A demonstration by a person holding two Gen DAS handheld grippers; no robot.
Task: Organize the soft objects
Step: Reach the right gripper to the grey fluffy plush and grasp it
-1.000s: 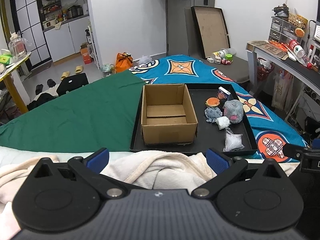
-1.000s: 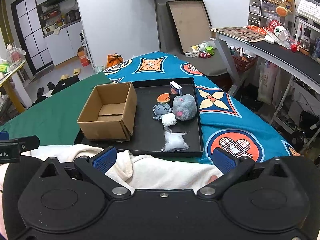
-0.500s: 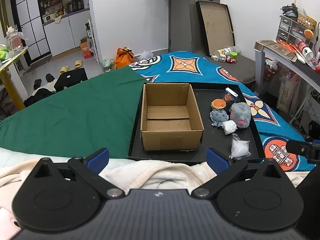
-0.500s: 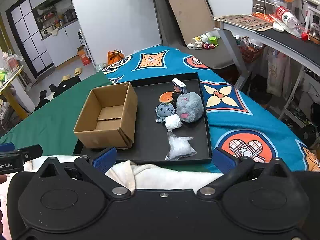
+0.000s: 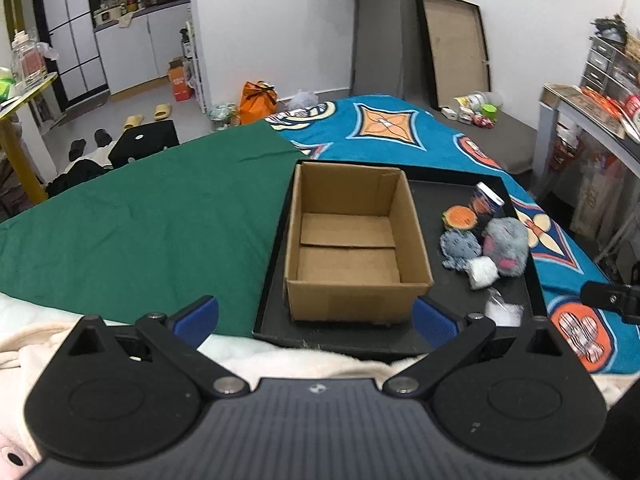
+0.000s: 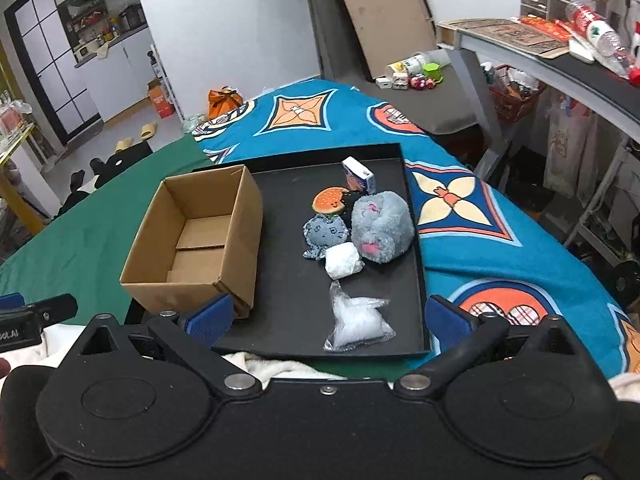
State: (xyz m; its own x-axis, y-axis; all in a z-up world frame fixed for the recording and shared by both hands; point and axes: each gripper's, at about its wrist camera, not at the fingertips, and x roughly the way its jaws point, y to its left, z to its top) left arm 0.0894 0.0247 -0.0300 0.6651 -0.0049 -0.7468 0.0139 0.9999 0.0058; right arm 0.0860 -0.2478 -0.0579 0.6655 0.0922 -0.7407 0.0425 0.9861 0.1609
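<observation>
An open, empty cardboard box (image 5: 348, 240) (image 6: 200, 240) stands on the left of a black tray (image 6: 296, 292) (image 5: 448, 196). Right of it lie a grey fluffy plush (image 6: 382, 226) (image 5: 505, 246), a small grey-blue plush (image 6: 323, 235) (image 5: 460, 249), a burger-shaped toy (image 6: 330, 200) (image 5: 460, 218), a white wrapped ball (image 6: 343, 260) (image 5: 483, 272), a clear bag of white stuffing (image 6: 358, 320) (image 5: 503, 312) and a small carton (image 6: 358, 174) (image 5: 486, 202). My left gripper (image 5: 315, 318) is open before the box. My right gripper (image 6: 327, 318) is open over the tray's near edge, near the bag.
The tray lies on a bed with a green sheet (image 5: 152, 220) and a blue patterned cover (image 6: 480, 216). A cream blanket (image 5: 280, 360) lies under my grippers. A cluttered desk (image 6: 560, 52) stands at the right. A board (image 6: 384, 20) leans on the far wall.
Both grippers have moved forward and a little higher toward the tray; box and toys look larger. Both stay open and empty. Nothing on the tray has moved.
</observation>
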